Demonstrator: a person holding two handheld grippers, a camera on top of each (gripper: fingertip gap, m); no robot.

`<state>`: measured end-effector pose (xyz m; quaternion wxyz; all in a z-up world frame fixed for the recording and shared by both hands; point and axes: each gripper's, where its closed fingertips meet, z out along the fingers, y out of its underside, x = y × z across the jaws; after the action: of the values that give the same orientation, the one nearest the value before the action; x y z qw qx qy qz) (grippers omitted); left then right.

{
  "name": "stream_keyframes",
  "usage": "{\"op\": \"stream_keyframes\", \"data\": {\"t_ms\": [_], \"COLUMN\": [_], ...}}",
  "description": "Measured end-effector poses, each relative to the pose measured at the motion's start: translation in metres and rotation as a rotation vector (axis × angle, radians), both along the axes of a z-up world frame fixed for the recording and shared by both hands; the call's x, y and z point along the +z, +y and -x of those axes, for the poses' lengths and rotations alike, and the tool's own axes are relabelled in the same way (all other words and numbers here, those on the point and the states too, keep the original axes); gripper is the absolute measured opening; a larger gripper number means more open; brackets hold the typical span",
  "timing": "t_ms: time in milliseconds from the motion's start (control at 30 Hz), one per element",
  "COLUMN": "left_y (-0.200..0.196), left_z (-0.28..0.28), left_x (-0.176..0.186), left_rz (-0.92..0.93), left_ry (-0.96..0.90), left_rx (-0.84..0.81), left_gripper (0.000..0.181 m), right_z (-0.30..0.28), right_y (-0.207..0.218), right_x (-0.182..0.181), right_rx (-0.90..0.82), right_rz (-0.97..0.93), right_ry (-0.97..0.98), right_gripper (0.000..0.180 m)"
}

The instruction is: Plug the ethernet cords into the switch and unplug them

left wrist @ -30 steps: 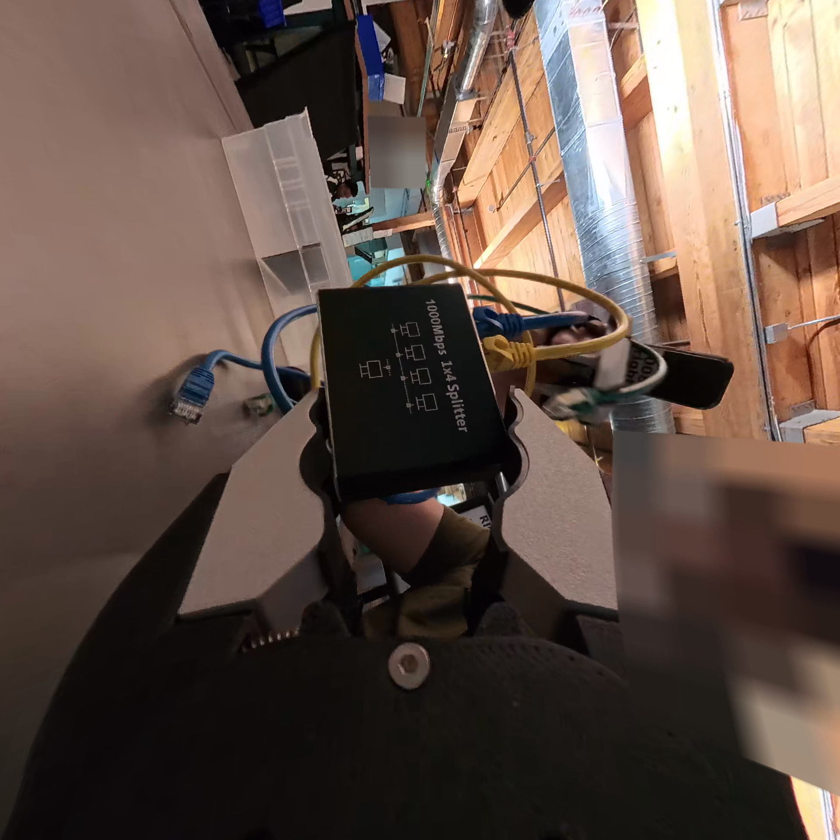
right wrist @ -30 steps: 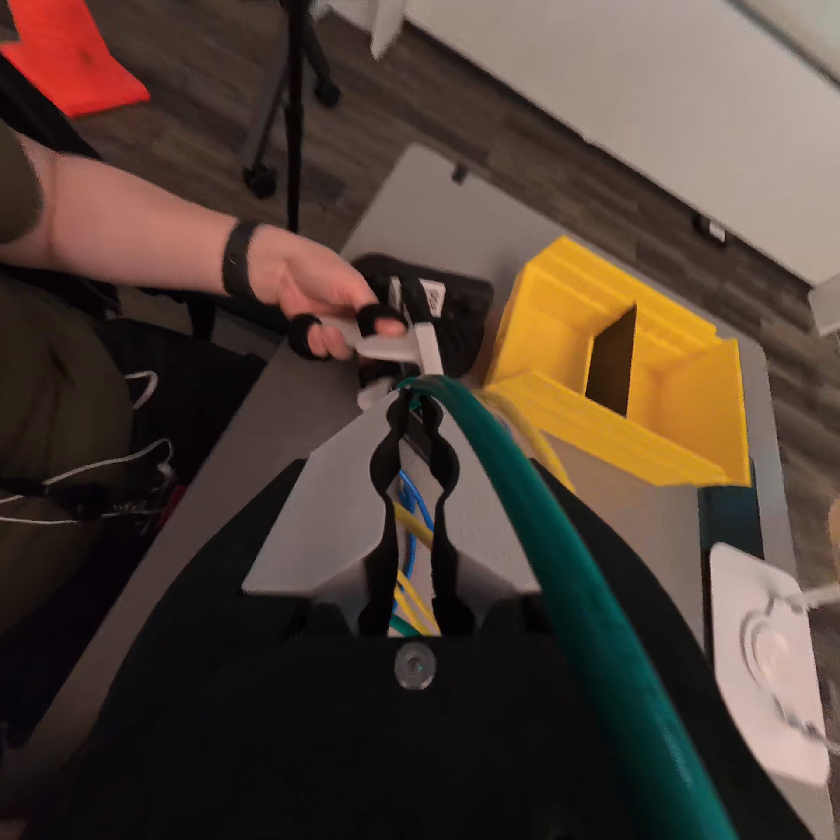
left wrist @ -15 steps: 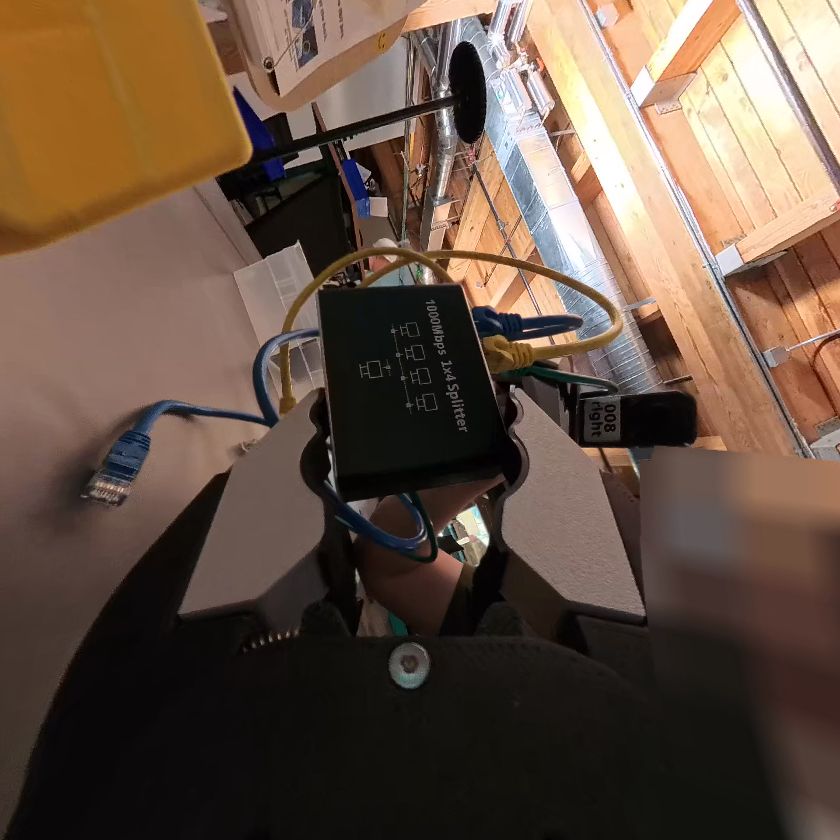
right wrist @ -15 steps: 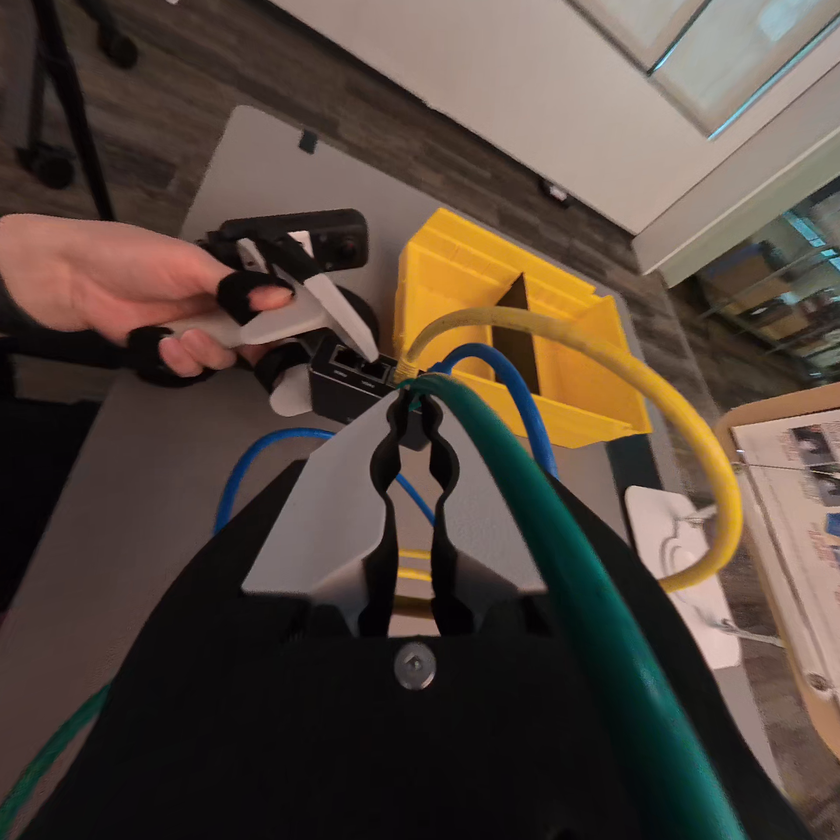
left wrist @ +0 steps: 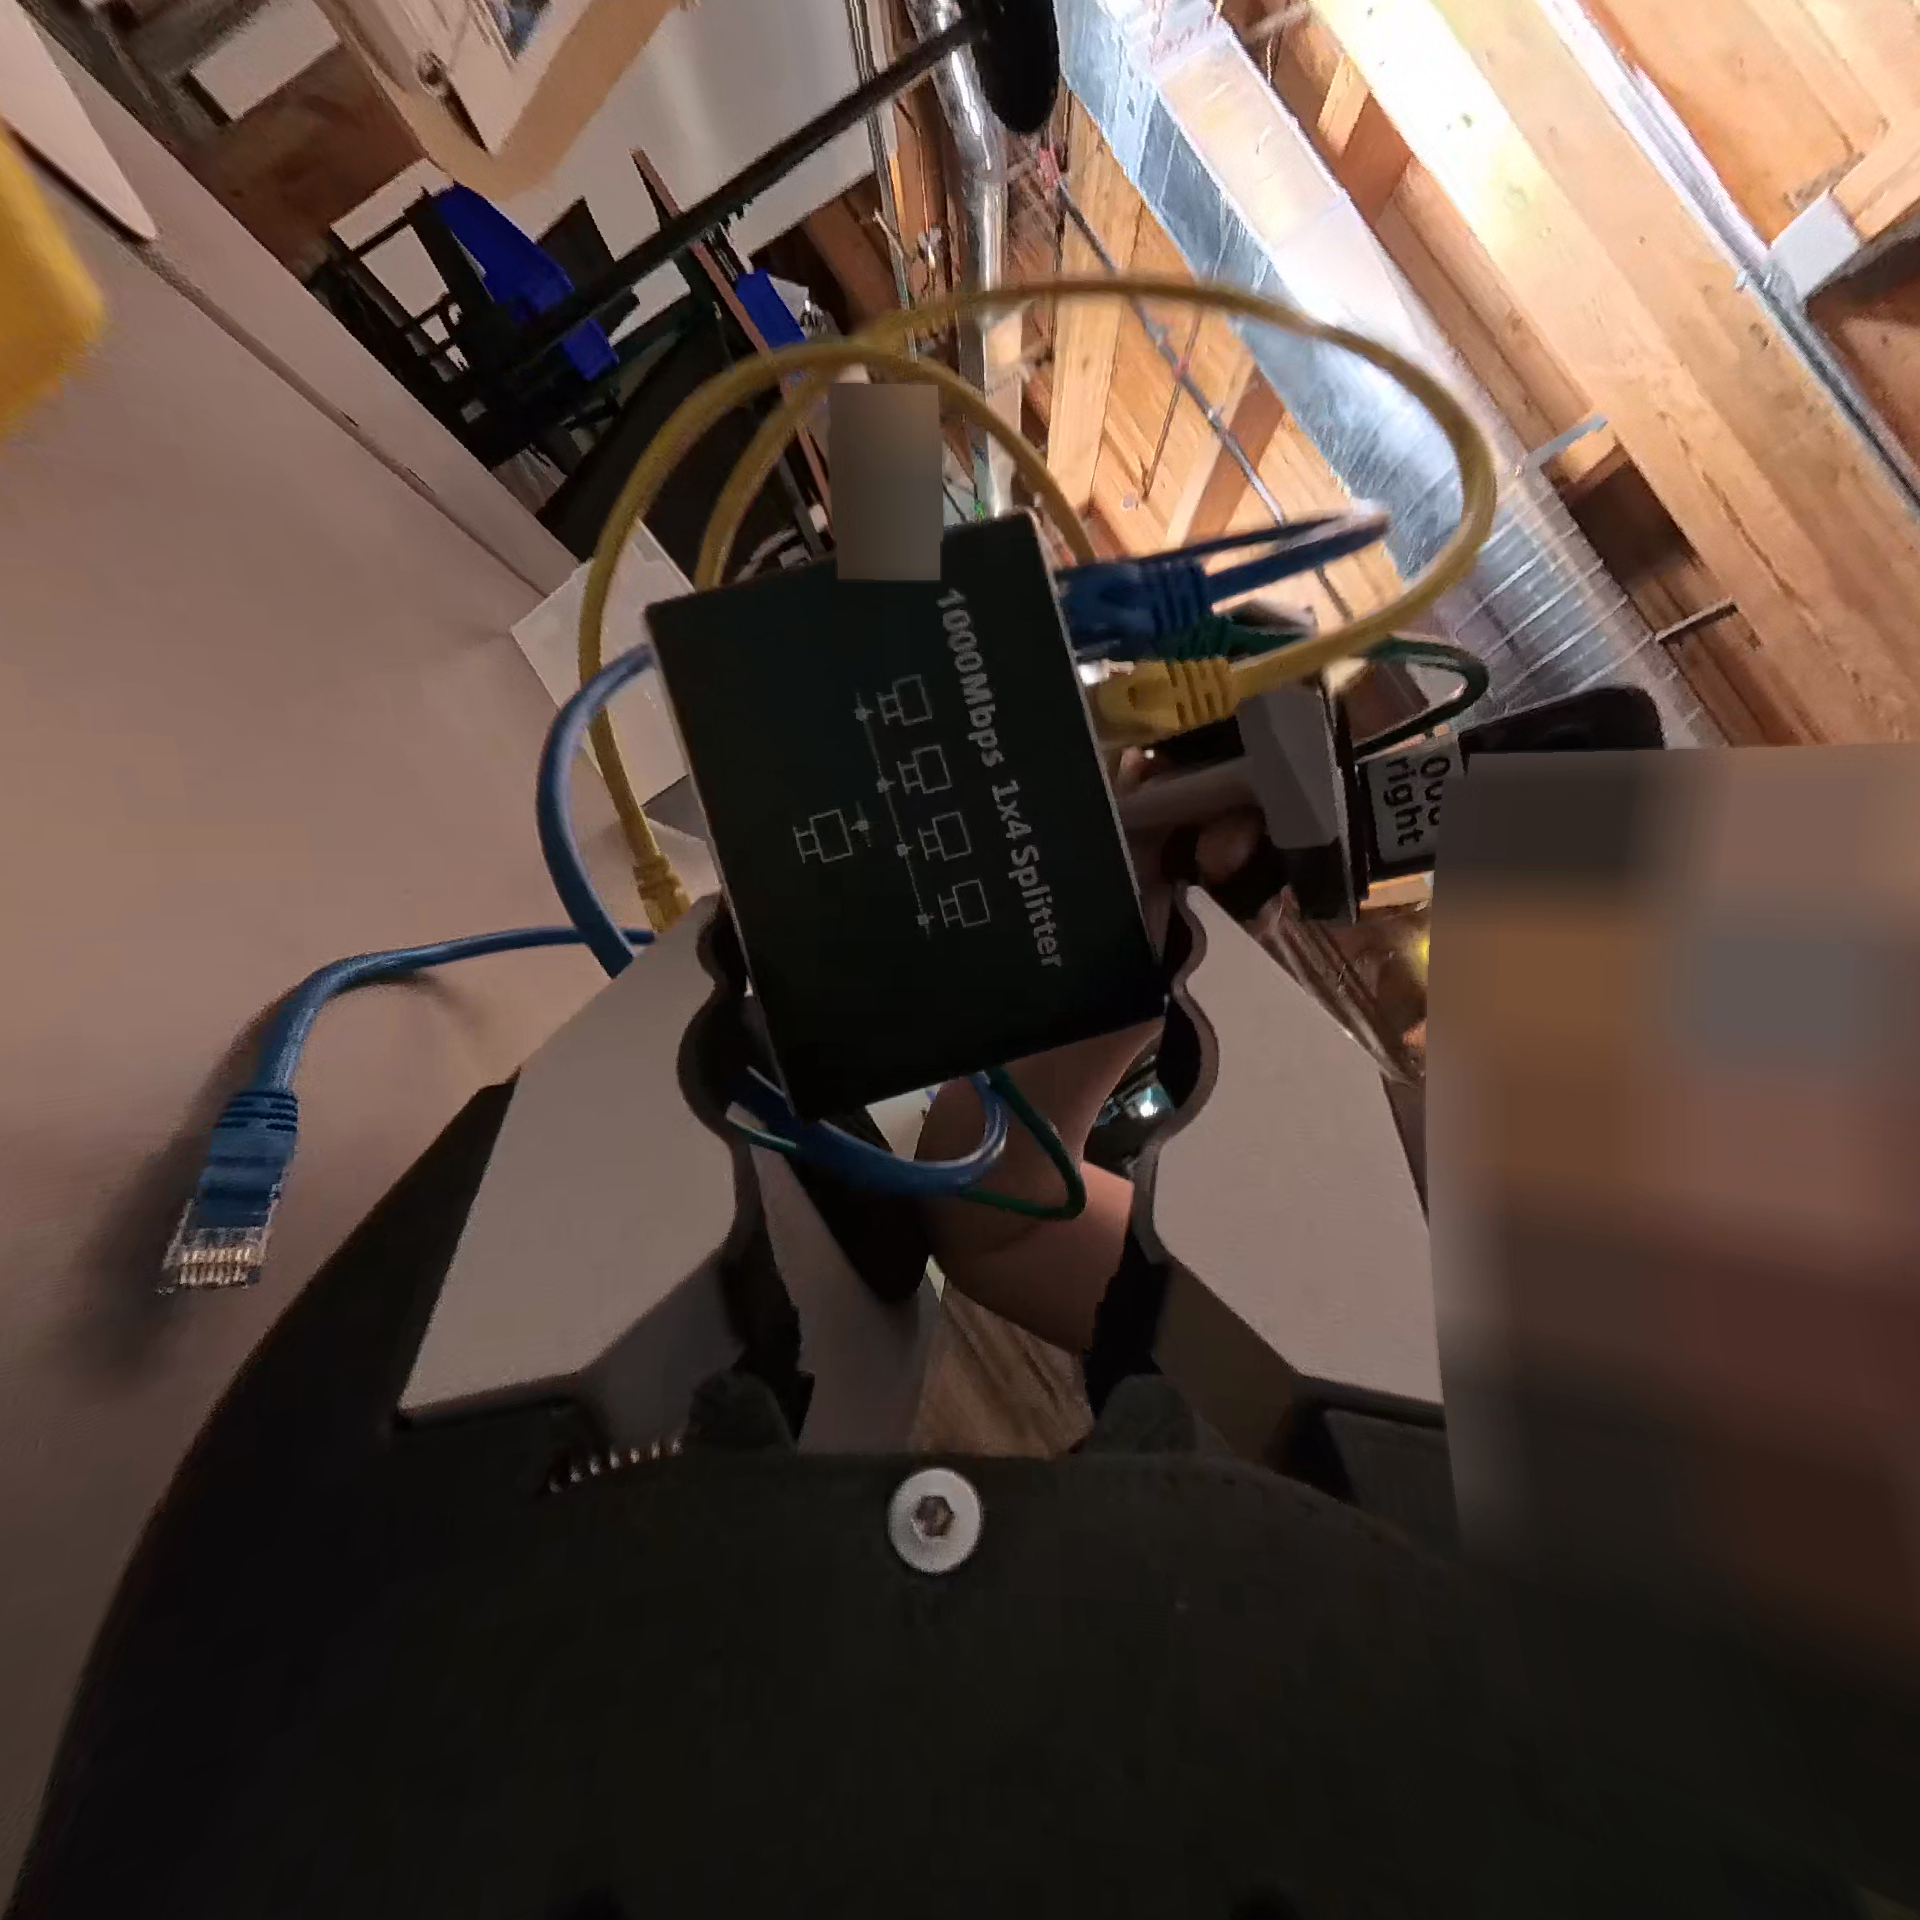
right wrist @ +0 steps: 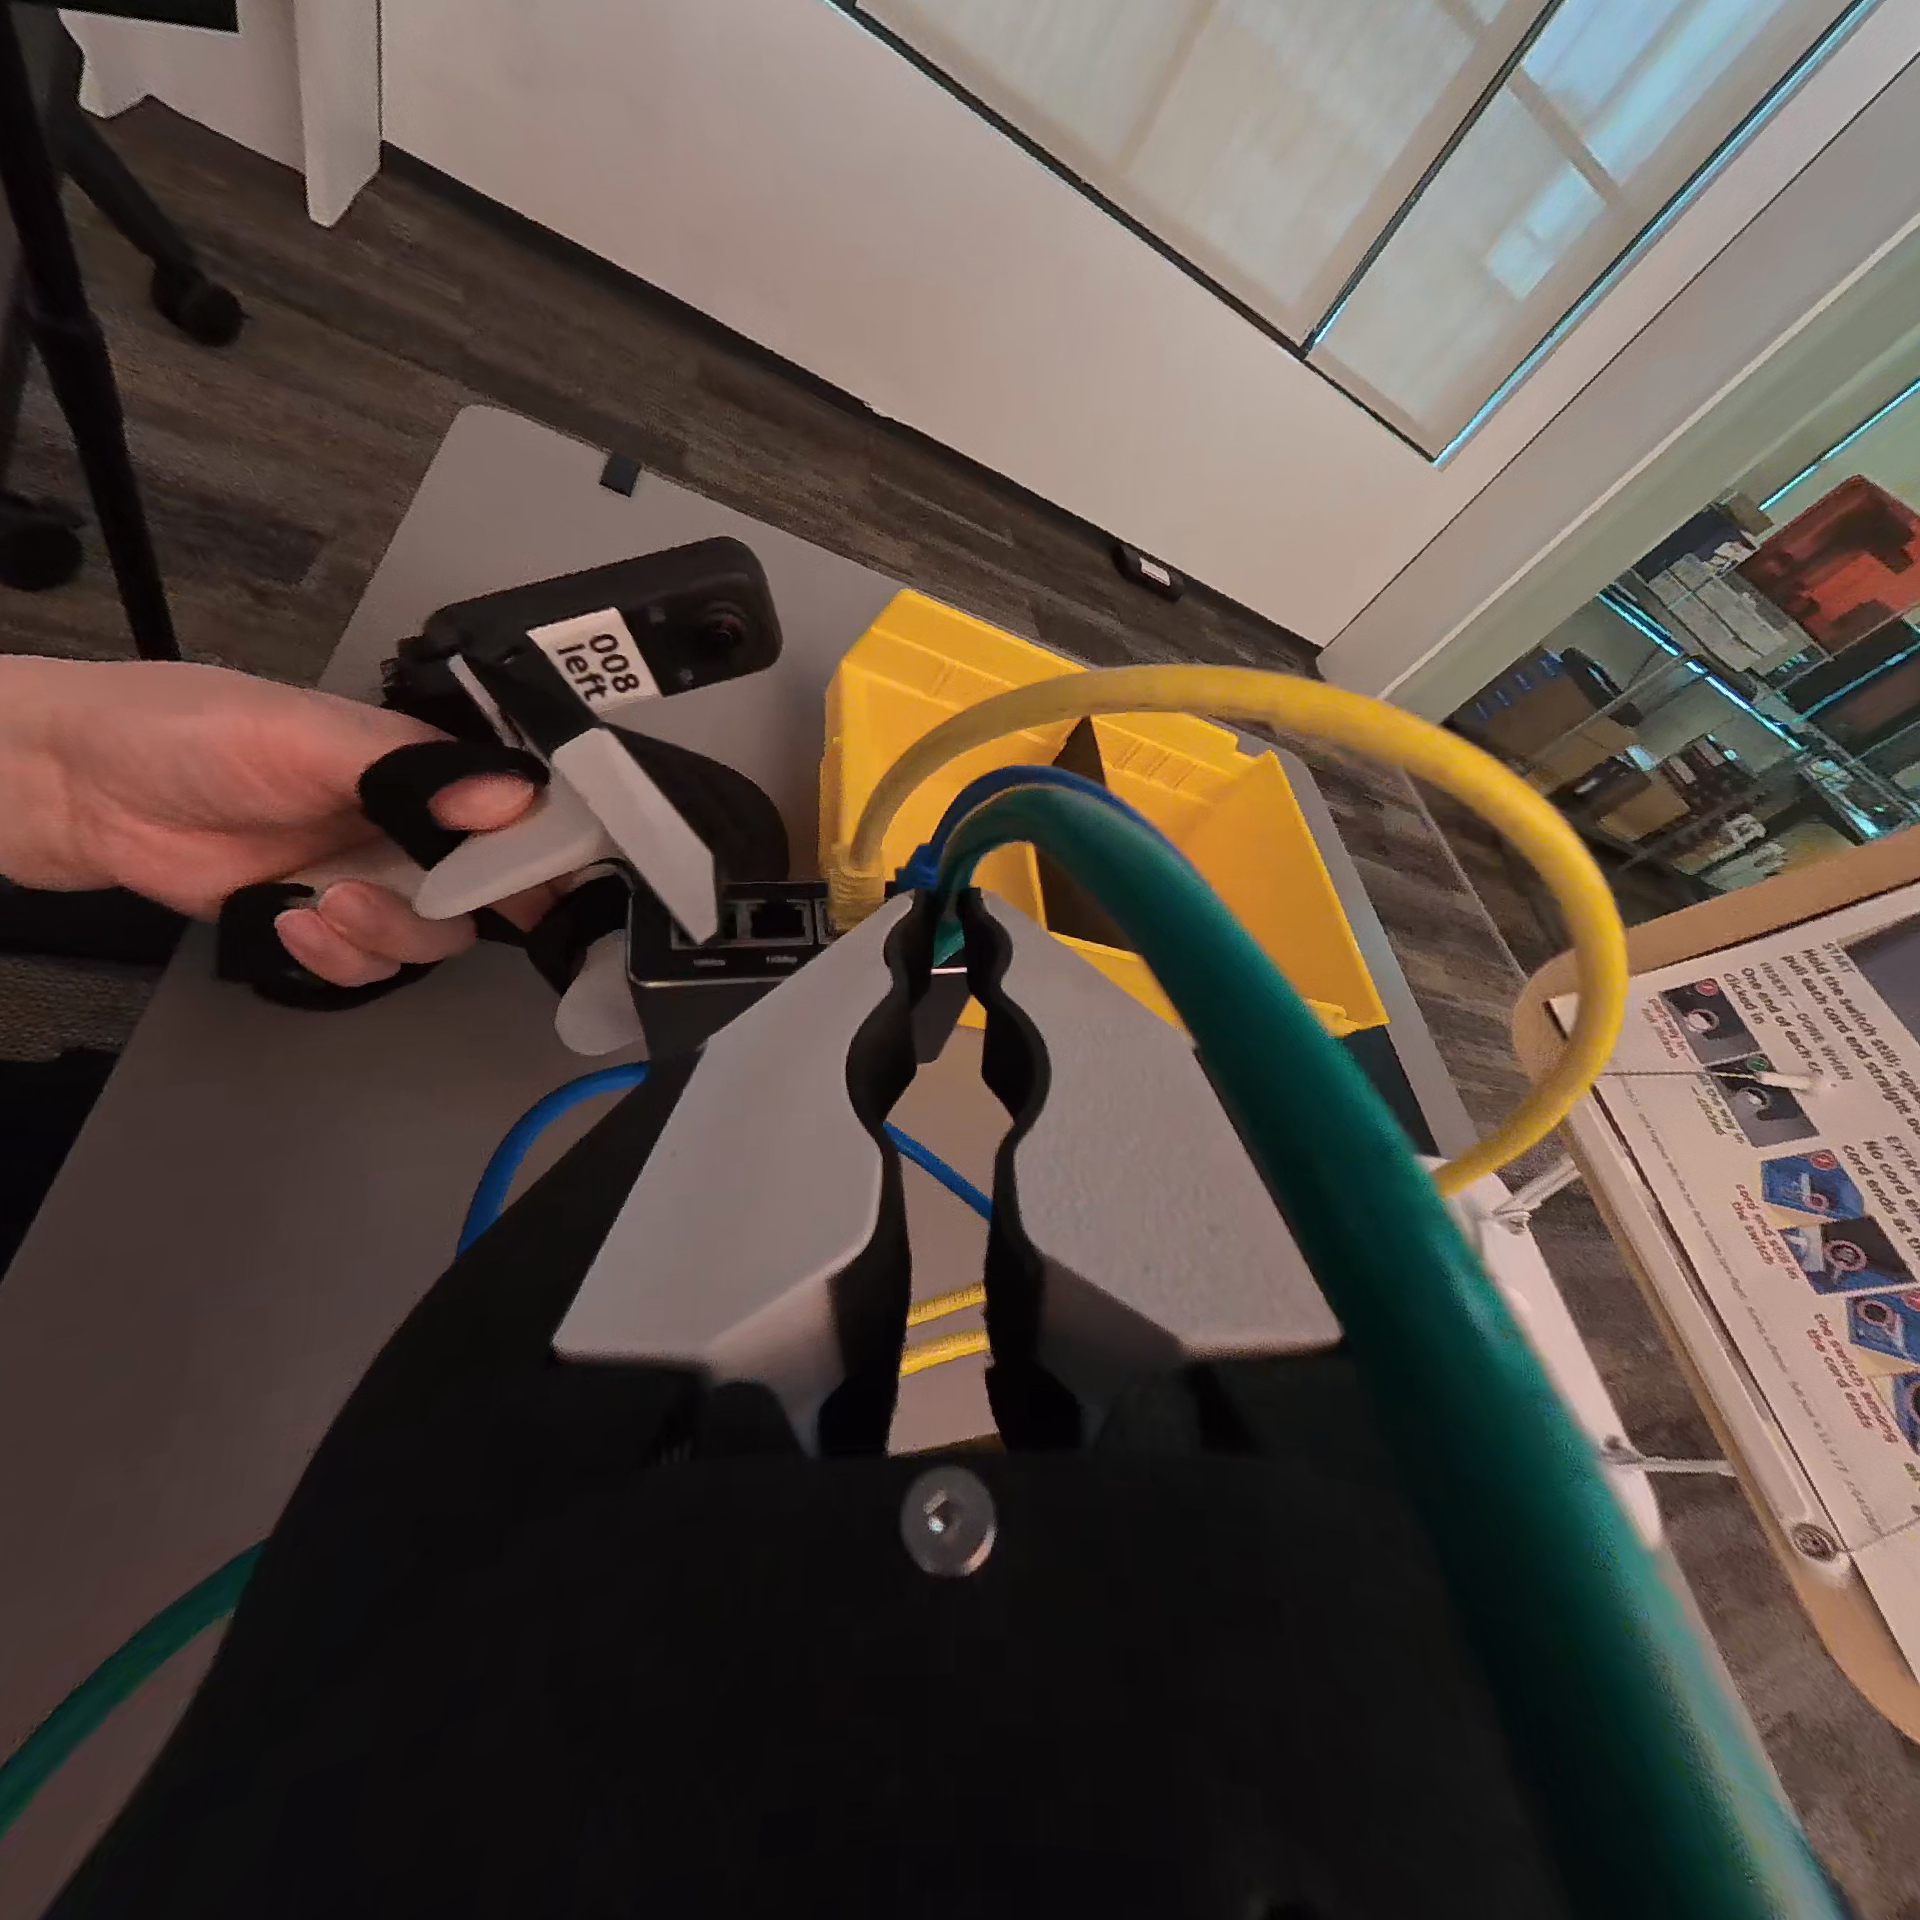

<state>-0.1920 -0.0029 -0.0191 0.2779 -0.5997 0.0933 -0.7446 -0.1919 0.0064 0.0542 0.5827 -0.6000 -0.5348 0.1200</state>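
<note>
Two claws at work on one black switch, held above the grey worktop (right wrist: 312,1195).
Left wrist view: left claw (left wrist: 951,997) pinches the switch (left wrist: 904,831); blue cord (left wrist: 1143,601), green cord (left wrist: 1210,639) and yellow cord (left wrist: 1174,691) sit in its ports; a loose blue plug (left wrist: 223,1205) lies on the worktop. Right wrist view: right claw (right wrist: 940,914) pressed onto the green cord at the switch, beside a yellow bin (right wrist: 1236,831).

It looks like a workshop, with bare wooden roof beams (left wrist: 1558,156), a shiny silver air pipe (left wrist: 1299,343) and shelves of boxes (right wrist: 1704,758).
</note>
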Motion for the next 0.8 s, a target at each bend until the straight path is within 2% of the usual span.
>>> {"op": "stream_keyframes", "data": {"t_ms": [133,267,467,700,800], "left_y": [-0.008,0.003,0.005,-0.008,-0.01], "left_z": [-0.017,-0.021,-0.02,-0.024,-0.027], "left_x": [-0.007,-0.013,-0.011,-0.001,-0.001], "left_rz": [-0.056,-0.061,-0.037,0.14,0.138], "left_ry": [0.102,0.141,0.023,-0.303,-0.321], "left_rx": [-0.033,0.019,-0.013,-0.135,-0.125], "left_gripper": [0.082,0.081,0.08,0.08,0.08], "right_z": [-0.008,-0.013,-0.019,-0.019,-0.021], "right_y": [0.004,0.006,0.006,-0.003,-0.006], "right_x": [-0.002,-0.003,-0.003,0.002,0.007], "right_rx": [-0.027,-0.039,-0.039,-0.028,-0.039], "right_rz": [-0.01,-0.006,-0.012,-0.021,-0.022], "right_ry": [-0.013,-0.014,-0.02,-0.043,-0.034], "right_gripper": [0.004,0.004,0.004,0.004,0.003]}}
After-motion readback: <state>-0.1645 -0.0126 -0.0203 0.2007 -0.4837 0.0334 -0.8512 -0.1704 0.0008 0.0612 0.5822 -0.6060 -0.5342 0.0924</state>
